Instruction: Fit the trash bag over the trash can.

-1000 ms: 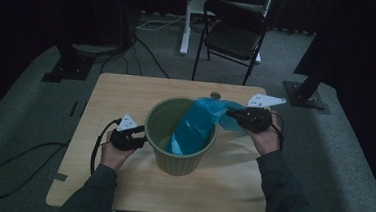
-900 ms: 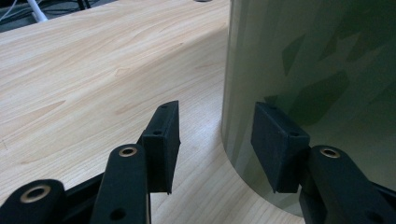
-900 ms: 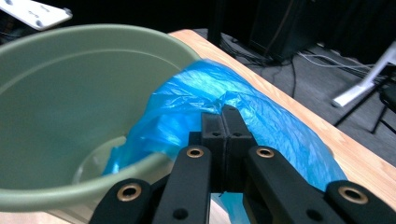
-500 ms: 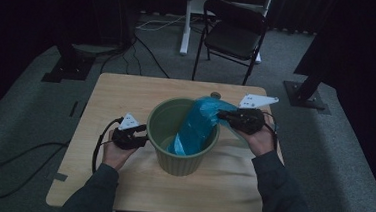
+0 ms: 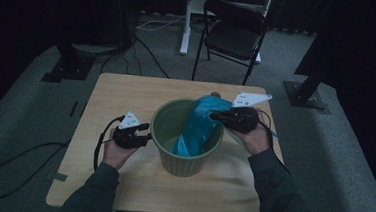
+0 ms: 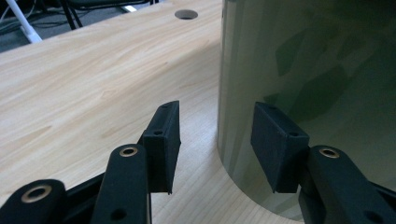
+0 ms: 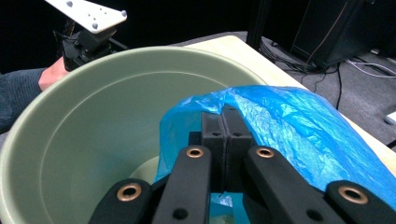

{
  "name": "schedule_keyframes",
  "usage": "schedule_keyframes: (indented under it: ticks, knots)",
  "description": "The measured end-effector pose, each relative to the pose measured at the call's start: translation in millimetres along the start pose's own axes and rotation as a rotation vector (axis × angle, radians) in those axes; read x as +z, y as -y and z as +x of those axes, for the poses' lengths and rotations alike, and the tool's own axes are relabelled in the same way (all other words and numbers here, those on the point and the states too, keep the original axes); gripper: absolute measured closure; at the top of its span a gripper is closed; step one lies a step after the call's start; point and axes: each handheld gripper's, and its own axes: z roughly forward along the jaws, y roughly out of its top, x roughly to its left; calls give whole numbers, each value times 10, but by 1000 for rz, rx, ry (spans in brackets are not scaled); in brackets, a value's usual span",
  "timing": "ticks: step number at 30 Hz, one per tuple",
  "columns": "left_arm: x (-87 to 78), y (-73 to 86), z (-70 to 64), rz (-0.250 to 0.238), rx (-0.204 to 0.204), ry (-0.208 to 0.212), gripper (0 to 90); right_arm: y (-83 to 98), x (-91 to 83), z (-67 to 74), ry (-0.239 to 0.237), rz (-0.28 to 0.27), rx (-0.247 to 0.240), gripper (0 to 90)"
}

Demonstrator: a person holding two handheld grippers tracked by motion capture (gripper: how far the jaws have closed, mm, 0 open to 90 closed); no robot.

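We cannot see the lower end of the blue plastic bag [image 5: 199,127]; it drops inside the green bin [image 5: 184,161] on the tabletop [image 5: 121,96]. The right hand-held gripper [image 7: 223,122] seems clamped on the bag's top fold. The left hand-held gripper [image 6: 217,144] has its jaws apart astride the bin's wall. A chair [image 5: 233,34] stands beyond.
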Motion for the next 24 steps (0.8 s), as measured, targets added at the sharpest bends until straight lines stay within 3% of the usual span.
schedule_keyframes:
  ticks: [11,24]
  knots:
    - [-332,-144,117,-68,-12,40,533,-132,52,31,-13,8,-25,900]
    - [-594,-461,114,-107,50,91,521,-233,134,33,-19,17,-37,900]
